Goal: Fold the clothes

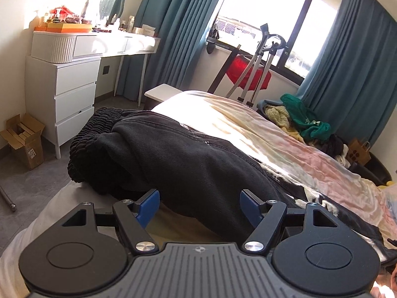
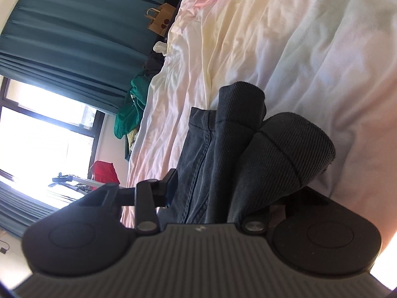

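Note:
A pair of black denim trousers [image 1: 188, 159] lies folded lengthwise on the pale bedsheet [image 1: 248, 126], its elastic waistband [image 1: 91, 134] at the bed's left edge. My left gripper [image 1: 199, 204] is open, its blue-padded fingers close to the near edge of the trousers, gripping nothing. In the right wrist view the camera is rolled sideways. The trouser leg ends [image 2: 260, 136] fill the space between the fingers of my right gripper [image 2: 218, 188]. Its left finger [image 2: 166, 186] presses against the cloth. The right finger is hidden under the fabric.
A white chest of drawers [image 1: 64, 99] and dressing table [image 1: 119, 44] stand left of the bed. A cardboard box [image 1: 23, 141] sits on the floor. A garment steamer stand [image 1: 260, 64], a clothes pile with a green garment [image 1: 302, 119] and a paper bag [image 1: 358, 151] lie beyond the bed.

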A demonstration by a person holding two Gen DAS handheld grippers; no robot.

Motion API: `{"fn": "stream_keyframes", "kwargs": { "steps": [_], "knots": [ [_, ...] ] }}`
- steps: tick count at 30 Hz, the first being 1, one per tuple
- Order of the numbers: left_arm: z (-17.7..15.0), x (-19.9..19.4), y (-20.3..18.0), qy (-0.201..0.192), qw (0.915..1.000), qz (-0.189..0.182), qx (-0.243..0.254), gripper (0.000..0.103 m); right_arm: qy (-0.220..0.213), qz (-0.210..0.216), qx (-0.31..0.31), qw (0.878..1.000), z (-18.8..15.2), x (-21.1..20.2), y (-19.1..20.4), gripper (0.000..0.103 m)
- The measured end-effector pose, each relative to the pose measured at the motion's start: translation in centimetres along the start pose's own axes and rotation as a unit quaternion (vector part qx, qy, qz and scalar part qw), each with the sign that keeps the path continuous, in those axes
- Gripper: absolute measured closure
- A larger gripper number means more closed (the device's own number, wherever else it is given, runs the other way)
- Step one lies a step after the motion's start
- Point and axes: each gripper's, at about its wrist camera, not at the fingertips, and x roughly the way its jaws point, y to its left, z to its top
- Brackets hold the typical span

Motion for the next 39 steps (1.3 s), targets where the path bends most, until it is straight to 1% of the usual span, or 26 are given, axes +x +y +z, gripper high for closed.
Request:
{"fn": "stream_keyframes", "kwargs": {
  "steps": [1,2,3,4,5,8,10,12,15,20,22,24,28,32,35,37,39],
  "knots": [
    [0.0,0.1,-0.1,0.002,1.0000,0.001,0.005,0.029,0.001,-0.003,0.003,1.000,0.1,0.2,-0.2,0.057],
    [0.0,0.2,-0.2,0.003,0.9999,0.003,0.011,0.030,0.003,-0.006,0.006,1.000,0.1,0.4,-0.5,0.062],
    [-0.1,0.3,-0.2,0.004,0.9998,0.006,0.016,0.030,0.006,-0.009,0.017,1.000,0.1,0.6,-1.0,0.065],
    [-0.1,0.3,-0.3,0.005,0.9997,0.008,0.021,0.032,0.009,-0.011,0.028,1.000,0.1,0.8,-1.4,0.065],
    [-0.1,0.3,-0.3,0.004,0.9997,0.011,0.024,0.032,0.012,-0.013,0.039,0.999,0.1,0.9,-1.9,0.068],
    [-0.1,0.3,-0.4,0.002,0.9995,0.013,0.029,0.032,0.016,-0.013,0.040,0.999,0.1,1.1,-2.1,0.070],
    [-0.1,0.3,-0.5,0.001,0.9994,0.013,0.033,0.032,0.017,-0.012,0.034,0.999,0.2,1.0,-1.7,0.076],
    [-0.1,0.3,-0.6,0.000,0.9993,0.014,0.036,0.033,0.013,-0.012,0.026,1.000,0.2,0.9,-1.4,0.087],
    [-0.1,0.4,-0.9,0.002,0.9989,0.018,0.044,0.033,0.007,-0.018,0.019,1.000,0.1,0.6,-1.2,0.091],
    [-0.1,0.9,-2.0,0.012,0.9972,0.024,0.070,0.033,0.002,-0.020,-0.002,1.000,0.2,0.1,-0.3,0.093],
    [0.0,1.4,-2.2,0.020,0.9970,0.023,0.071,0.033,-0.008,-0.010,-0.009,1.000,0.2,-0.3,0.0,0.093],
    [0.0,1.8,-2.3,0.030,0.9970,0.026,0.067,0.033,-0.027,0.000,-0.014,1.000,0.3,-0.8,0.5,0.094],
    [0.2,1.6,-2.1,0.030,0.9977,0.025,0.055,0.033,-0.050,0.014,-0.045,0.998,0.7,-1.4,2.0,0.094],
    [0.4,1.4,-2.4,0.024,0.9977,0.022,0.059,0.033,-0.061,0.021,-0.029,0.997,1.4,-1.9,1.6,0.094],
    [0.6,1.9,-3.6,0.021,0.9969,0.019,0.073,0.033,-0.053,0.006,-0.003,0.999,1.4,-1.7,0.4,0.094],
    [0.7,2.6,-5.0,0.020,0.9962,0.015,0.084,0.033,-0.047,-0.008,0.000,0.999,1.2,-1.4,-0.1,0.094],
    [0.7,3.9,-7.3,0.021,0.9950,0.005,0.097,0.032,-0.040,-0.022,-0.014,0.999,1.0,-1.3,-0.2,0.094]
  ]
}}
